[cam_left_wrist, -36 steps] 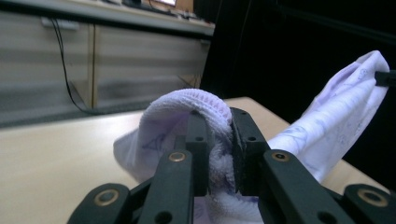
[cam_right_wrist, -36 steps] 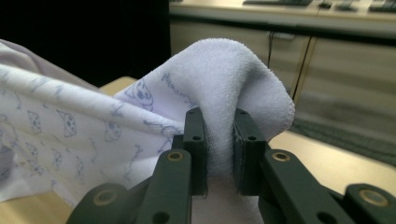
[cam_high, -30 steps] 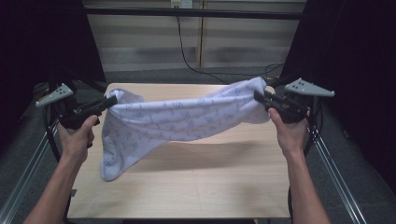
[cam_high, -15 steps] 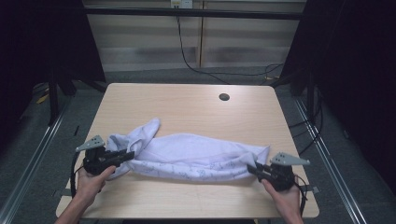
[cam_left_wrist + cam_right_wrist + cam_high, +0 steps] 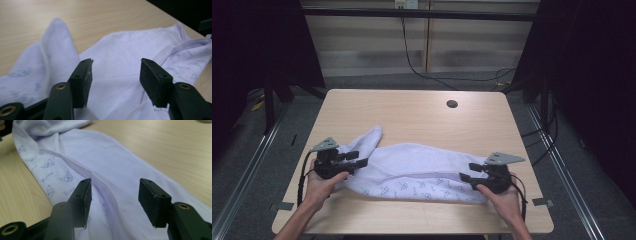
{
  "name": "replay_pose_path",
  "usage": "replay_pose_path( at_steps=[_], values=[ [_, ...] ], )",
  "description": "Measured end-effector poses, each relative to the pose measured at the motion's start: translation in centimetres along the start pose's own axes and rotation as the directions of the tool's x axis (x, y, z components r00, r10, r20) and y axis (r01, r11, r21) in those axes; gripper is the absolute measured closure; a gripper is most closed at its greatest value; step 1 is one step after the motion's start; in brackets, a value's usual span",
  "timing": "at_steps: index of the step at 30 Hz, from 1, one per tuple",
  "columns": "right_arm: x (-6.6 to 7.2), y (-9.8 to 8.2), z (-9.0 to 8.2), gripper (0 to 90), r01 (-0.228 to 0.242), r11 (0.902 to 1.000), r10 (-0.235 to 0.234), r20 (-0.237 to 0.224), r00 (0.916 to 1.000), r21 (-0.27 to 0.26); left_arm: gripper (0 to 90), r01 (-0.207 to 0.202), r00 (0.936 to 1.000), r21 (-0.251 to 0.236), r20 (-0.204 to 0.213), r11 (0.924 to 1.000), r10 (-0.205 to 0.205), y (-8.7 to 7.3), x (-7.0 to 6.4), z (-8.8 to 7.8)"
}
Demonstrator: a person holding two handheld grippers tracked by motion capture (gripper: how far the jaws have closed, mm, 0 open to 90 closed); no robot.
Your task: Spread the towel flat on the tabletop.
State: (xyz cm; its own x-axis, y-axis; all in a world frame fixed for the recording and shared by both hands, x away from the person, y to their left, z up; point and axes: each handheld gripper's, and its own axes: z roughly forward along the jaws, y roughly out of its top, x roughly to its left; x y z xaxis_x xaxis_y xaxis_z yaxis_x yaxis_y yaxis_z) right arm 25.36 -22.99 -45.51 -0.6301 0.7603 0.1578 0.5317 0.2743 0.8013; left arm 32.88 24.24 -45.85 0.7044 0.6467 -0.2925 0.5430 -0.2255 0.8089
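The white cloth (image 5: 412,170) lies in a long band across the near half of the table (image 5: 412,110). My left claw (image 5: 357,159) sits at its nine o'clock end, jaws spread and released; my right claw (image 5: 468,172) at three o'clock, likewise open. A dark hole (image 5: 452,104) lies toward twelve o'clock, well apart.

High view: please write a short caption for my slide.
A person's two tools, left and right, both open, at the ends of a white printed cloth lying on a wooden table.

Left hand-held gripper (image 5: 360,159) and right hand-held gripper (image 5: 468,172) — jaws apart.
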Motion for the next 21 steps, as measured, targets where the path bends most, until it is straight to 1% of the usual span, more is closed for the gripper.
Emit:
replay_pose_path(
  at_steps=[1, 2, 3, 4, 5, 6, 7, 8, 9, 10, 11, 12, 14, 16, 17, 18, 19, 20, 21],
  values=[
    [0.2, 0.1, 1.0, 40.8, 0.006, 0.9995, -0.005, -0.020, 0.9998, 0.029, 42.2, 0.011, 0.9999, 0.035, -0.014, 0.9993, -0.010, -0.7, 0.2, 1.0],
    [0.3, 0.1, 1.8, 41.0, 0.009, 0.9981, -0.007, -0.034, 0.9994, 0.061, 42.2, 0.011, 0.9999, 0.035, -0.014, 0.9993, -0.010, -0.7, 0.2, 1.0],
    [0.4, 0.0, 2.4, 47.6, 0.012, 0.9961, -0.010, -0.018, 0.9998, 0.088, 42.4, 0.011, 0.9996, 0.075, -0.026, 0.9971, -0.009, -1.5, 0.5, 1.6],
    [0.5, -0.1, 2.7, 56.4, 0.026, 0.9943, -0.026, -0.002, 0.9997, 0.103, 42.8, 0.014, 0.9992, 0.099, -0.038, 0.9950, -0.010, -2.1, 0.7, 1.7],
    [0.7, -0.3, 3.0, 66.7, 0.027, 0.9926, -0.027, 0.002, 0.9996, 0.118, 43.3, 0.019, 0.9989, 0.107, -0.044, 0.9941, -0.014, -2.4, 0.9, 1.8],
    [0.8, -0.5, 2.9, 76.1, 0.030, 0.9927, -0.031, 0.007, 0.9995, 0.117, 44.0, 0.019, 0.9988, 0.119, -0.048, 0.9927, -0.014, -2.8, 1.1, 1.8],
    [1.1, -0.6, 2.5, 84.3, 0.038, 0.9944, -0.039, 0.006, 0.9992, 0.098, 46.1, 0.016, 0.9982, 0.130, -0.059, 0.9914, -0.009, -3.1, 1.3, 1.8],
    [1.4, -0.7, 2.0, 87.8, 0.041, 0.9963, -0.040, -0.012, 0.9991, 0.075, 50.4, 0.010, 0.9977, 0.137, -0.068, 0.9905, 0.000, -3.3, 1.4, 1.7],
    [1.4, -0.7, 2.0, 87.8, 0.041, 0.9963, -0.040, -0.012, 0.9991, 0.075, 55.7, 0.010, 0.9977, 0.137, -0.068, 0.9905, 0.000, -3.3, 1.4, 1.7],
    [2.5, -0.7, 0.4, 88.3, 0.059, 0.9979, -0.059, -0.025, 0.9980, 0.028, 62.0, 0.012, 0.9972, 0.137, -0.075, 0.9905, -0.001, -3.5, 1.7, 1.4],
    [3.0, -0.8, -0.4, 88.4, 0.057, 0.9983, -0.057, -0.046, 0.9973, 0.007, 68.4, 0.016, 0.9968, 0.135, -0.080, 0.9908, -0.005, -3.6, 1.8, 1.3],
    [3.5, -0.9, -0.9, 88.4, 0.063, 0.9980, -0.063, -0.062, 0.9961, -0.008, 72.3, 0.018, 0.9964, 0.134, -0.084, 0.9909, -0.007, -3.6, 1.9, 1.2],
    [4.9, -2.0, -2.5, 88.4, 0.063, 0.9977, -0.065, -0.088, 0.9940, -0.025, 79.3, 0.027, 0.9962, 0.126, -0.086, 0.9917, -0.016, -3.8, 1.9, 0.9],
    [5.9, -3.5, -3.3, 88.4, 0.062, 0.9980, -0.063, -0.107, 0.9923, -0.010, 83.6, 0.017, 0.9967, 0.129, -0.081, 0.9916, -0.007, -3.8, 1.8, 0.6],
    [6.4, -4.4, -3.6, 88.4, 0.061, 0.9981, -0.060, -0.117, 0.9913, 0.006, 85.1, 0.011, 0.9961, 0.127, -0.089, 0.9919, 0.000, -3.9, 1.7, 0.4],
    [6.8, -5.5, -3.8, 88.3, 0.069, 0.9969, -0.064, -0.122, 0.9905, 0.038, 86.3, 0.010, 0.9962, 0.125, -0.087, 0.9921, 0.001, -3.9, 1.7, 0.3],
    [6.8, -5.5, -3.8, 88.3, 0.069, 0.9969, -0.064, -0.122, 0.9905, 0.038, 87.1, 0.010, 0.9962, 0.125, -0.087, 0.9921, 0.001, -3.9, 1.7, 0.3],
    [7.2, -7.1, -4.1, 86.5, 0.043, 0.9968, -0.033, -0.145, 0.9889, 0.067, 88.5, 0.008, 0.9958, 0.114, -0.091, 0.9934, 0.002, -4.0, 1.8, -0.1],
    [7.3, -7.5, -4.3, 84.0, 0.040, 0.9966, -0.028, -0.154, 0.9876, 0.073, 89.1, 0.017, 0.9959, 0.103, -0.090, 0.9945, -0.008, -4.0, 1.9, -0.3]
  ],
)
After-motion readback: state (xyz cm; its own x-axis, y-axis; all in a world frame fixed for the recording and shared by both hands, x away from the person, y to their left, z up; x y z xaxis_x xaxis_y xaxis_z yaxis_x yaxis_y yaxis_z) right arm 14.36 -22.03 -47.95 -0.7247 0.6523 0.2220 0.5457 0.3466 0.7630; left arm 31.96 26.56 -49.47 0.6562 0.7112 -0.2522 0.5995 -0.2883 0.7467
